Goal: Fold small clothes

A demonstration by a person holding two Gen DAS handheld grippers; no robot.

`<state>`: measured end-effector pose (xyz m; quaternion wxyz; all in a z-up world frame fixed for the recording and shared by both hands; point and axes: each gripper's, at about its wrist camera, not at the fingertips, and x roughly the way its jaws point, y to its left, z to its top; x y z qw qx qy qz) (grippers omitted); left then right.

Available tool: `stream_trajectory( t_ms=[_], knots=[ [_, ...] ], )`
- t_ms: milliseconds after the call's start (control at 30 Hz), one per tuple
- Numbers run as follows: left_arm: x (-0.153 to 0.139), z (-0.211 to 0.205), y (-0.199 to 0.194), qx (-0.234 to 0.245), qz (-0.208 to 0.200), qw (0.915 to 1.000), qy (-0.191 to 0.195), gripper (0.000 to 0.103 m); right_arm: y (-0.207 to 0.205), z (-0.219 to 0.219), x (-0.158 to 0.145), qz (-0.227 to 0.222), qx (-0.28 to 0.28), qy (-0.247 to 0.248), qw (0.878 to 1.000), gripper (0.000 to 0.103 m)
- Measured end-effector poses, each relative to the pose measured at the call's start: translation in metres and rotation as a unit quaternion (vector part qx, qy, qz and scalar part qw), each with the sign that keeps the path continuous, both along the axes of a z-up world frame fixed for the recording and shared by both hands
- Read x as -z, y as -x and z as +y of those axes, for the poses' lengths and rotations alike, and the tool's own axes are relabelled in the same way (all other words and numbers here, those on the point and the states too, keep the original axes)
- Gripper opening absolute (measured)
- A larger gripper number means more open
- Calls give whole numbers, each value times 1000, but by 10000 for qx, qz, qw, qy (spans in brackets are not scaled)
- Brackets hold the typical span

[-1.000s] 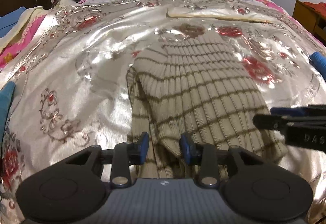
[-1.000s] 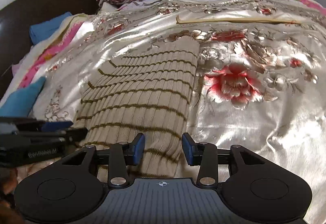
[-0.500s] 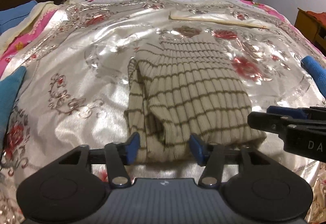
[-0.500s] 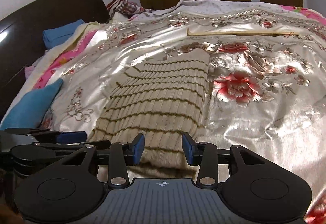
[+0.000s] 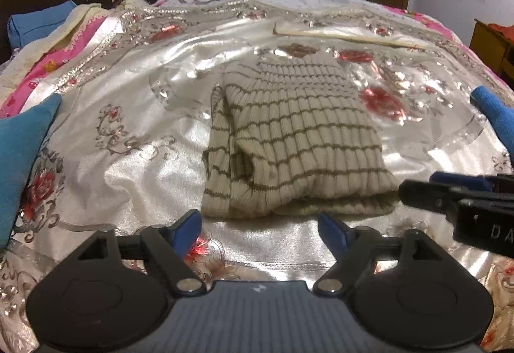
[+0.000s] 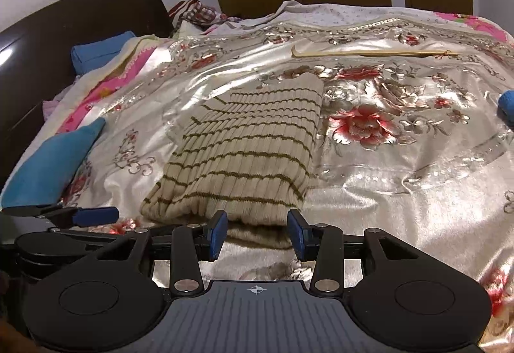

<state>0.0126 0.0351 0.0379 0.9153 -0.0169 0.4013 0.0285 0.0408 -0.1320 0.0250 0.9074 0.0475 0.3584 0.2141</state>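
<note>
Folded beige striped knit sweater [image 5: 295, 141] lying on a shiny floral bedspread [image 5: 128, 160], left gripper [image 5: 260, 229] hovering just short of its near edge, jaws having just been opening, nothing between them, right gripper [image 5: 449, 189] reaching in beside the sweater's right corner

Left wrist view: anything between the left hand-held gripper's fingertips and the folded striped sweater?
Nothing but bare bedspread. The left hand-held gripper is open, short of the striped sweater; a shiny strip of cover shows between them in the left wrist view.
</note>
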Motion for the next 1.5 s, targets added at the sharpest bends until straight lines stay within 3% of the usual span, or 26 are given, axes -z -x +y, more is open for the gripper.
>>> stream_trajectory(
  t_ms=[333, 533, 1500],
  knots=[
    [-22, -9, 11, 80, -258, 9995, -181, 94, 17, -4, -12, -24, -78, -191, 9998, 44],
    [-29, -11, 15, 36, -301, 9995, -102, 94, 23, -9, -21, -98, -35, -326, 9994, 44],
    [-12, -13, 18, -2, 39, 10000, -33, 99, 30, -13, -7, 185, 107, -225, 9995, 47]
  ],
)
